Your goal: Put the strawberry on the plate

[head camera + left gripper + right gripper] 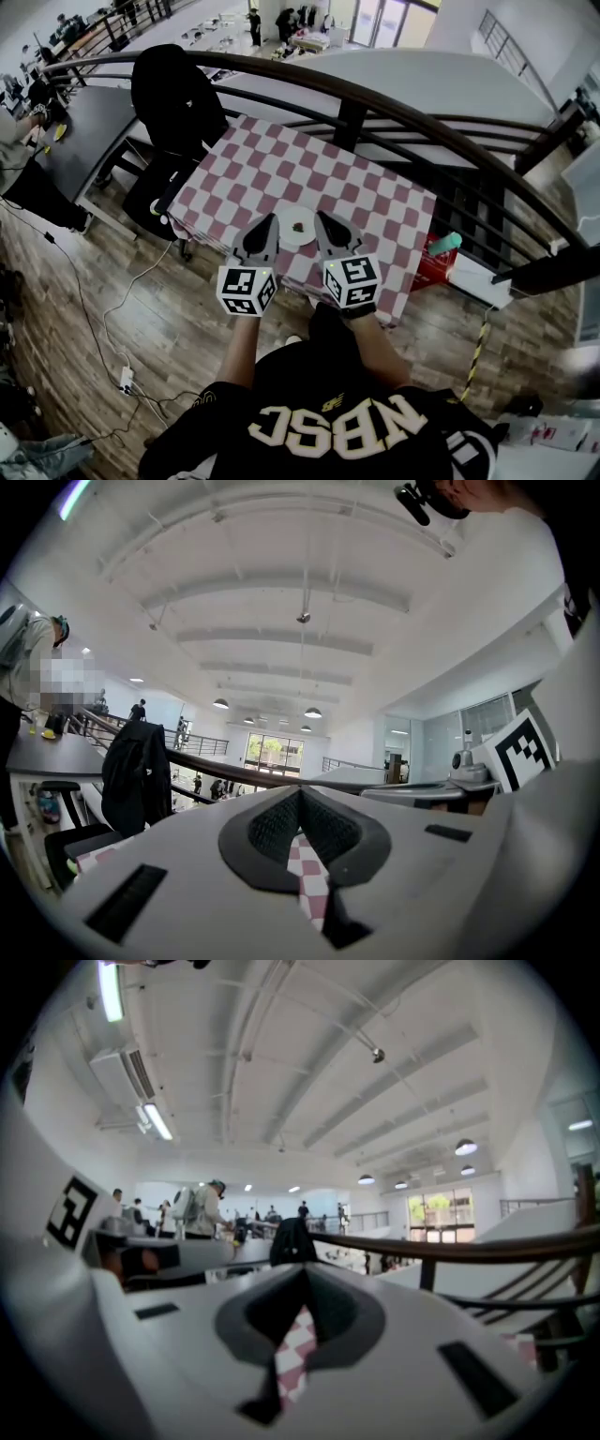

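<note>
A white plate sits near the front edge of the red-and-white checked table. On the plate lies a small dark thing, too small to tell whether it is the strawberry. My left gripper hangs just left of the plate and my right gripper just right of it, both pointing away from me. In the left gripper view the left gripper has its jaws meeting at the tip, shut on nothing. The right gripper view shows the right gripper the same way, shut and empty, with checked cloth below.
A dark curved railing runs behind the table. A black chair with a jacket over it stands at the table's left end. A red box and a teal thing sit at the right end. Cables lie on the wooden floor.
</note>
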A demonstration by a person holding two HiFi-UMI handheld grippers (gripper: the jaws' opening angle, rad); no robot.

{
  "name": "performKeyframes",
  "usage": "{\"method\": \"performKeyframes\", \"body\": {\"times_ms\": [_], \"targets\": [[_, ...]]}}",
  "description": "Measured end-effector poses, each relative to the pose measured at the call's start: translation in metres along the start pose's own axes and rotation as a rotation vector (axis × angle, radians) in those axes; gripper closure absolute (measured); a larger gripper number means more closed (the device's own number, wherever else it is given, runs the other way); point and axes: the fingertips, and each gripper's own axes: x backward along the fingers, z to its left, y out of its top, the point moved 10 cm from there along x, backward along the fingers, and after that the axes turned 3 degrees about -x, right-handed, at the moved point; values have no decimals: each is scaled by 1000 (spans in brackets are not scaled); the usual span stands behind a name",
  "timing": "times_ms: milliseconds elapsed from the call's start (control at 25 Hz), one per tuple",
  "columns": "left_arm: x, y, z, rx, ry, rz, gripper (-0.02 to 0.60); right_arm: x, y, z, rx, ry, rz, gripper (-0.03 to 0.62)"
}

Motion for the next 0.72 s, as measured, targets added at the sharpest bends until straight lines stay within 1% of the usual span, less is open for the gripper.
{"method": "performKeyframes", "body": {"times_ms": [160,280,480,720], "targets": [[10,3,-1,-3,-3,-13,569,3,-3,10,-6,10,6,577],[15,0,3,-6,15,-18,569,1,-2,14,-3,4,3,577],[23,-6,11,4,34,-8,569,-1,2,21,31,-5,-3,577],[24,-14,18,26,29,11,569,-5,-6,26,37,-13,21,577]]}}
